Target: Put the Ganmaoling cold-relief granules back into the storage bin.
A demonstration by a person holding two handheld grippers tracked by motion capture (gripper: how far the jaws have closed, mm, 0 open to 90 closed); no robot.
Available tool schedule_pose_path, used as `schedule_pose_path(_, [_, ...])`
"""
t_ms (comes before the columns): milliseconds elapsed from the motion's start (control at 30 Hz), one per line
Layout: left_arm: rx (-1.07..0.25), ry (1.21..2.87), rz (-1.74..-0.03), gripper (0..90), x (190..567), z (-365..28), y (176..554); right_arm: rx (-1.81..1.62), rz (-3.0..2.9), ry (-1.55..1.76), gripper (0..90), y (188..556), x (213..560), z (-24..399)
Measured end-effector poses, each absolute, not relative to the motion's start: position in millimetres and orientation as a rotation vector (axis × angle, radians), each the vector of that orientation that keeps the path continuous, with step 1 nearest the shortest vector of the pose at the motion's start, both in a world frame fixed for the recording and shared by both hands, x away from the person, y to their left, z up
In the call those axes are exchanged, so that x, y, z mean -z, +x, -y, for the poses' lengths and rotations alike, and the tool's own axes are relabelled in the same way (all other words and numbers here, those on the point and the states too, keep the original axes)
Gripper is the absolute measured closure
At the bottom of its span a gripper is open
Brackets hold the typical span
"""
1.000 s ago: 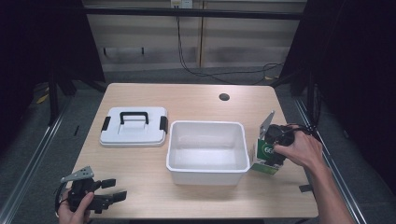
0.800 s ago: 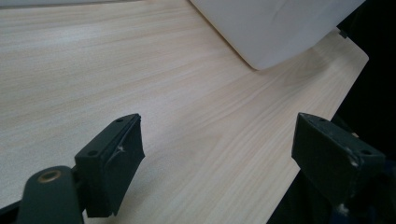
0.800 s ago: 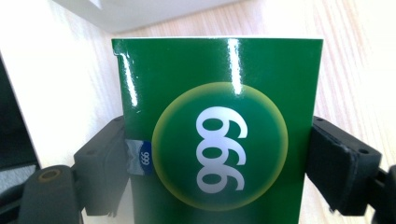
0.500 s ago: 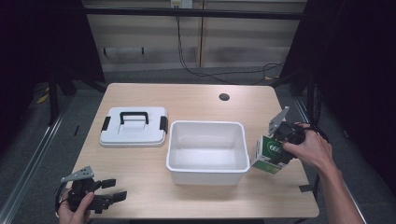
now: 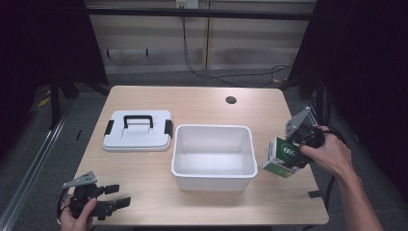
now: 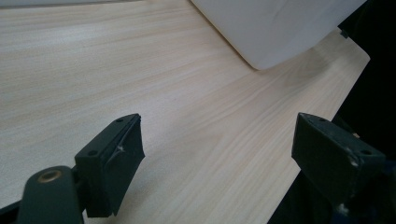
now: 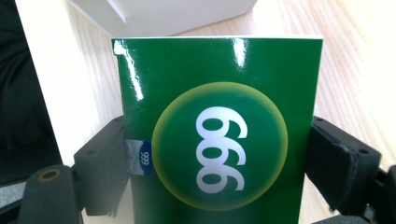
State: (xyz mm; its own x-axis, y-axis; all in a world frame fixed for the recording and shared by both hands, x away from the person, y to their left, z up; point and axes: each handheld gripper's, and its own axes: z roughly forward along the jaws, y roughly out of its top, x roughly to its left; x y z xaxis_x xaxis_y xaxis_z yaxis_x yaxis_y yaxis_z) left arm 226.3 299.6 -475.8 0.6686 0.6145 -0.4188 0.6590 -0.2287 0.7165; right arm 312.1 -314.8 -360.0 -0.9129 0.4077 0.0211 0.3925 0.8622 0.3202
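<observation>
Open tool [image 6: 219, 154], wooden table [image 6: 140, 74], white bin [image 6: 275, 23]

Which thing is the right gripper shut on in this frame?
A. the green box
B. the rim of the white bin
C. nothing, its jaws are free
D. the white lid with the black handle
A: the right gripper has a jaw pressed on each side of the green box, held tilted just right of the bin.
</observation>
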Motion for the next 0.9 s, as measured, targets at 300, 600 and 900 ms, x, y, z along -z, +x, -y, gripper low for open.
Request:
schedule_pose_path(300, [0.057,1.92,-0.996,16.6,475.8,-299.5,226.5,-0.572,-2.953,0.641,16.1,310.7,348.5,318.8])
schedule_pose_path(600, [0.06,1.918,-0.994,16.6,475.8,-299.7,226.4,-0.616,-2.937,0.63,16.1,310.7,336.6,321.1])
schedule_pose_path(900, [0.058,1.92,-0.996,16.6,475.8,-299.5,226.4,-0.676,-2.895,0.623,16.2,306.7,325.1,327.1])
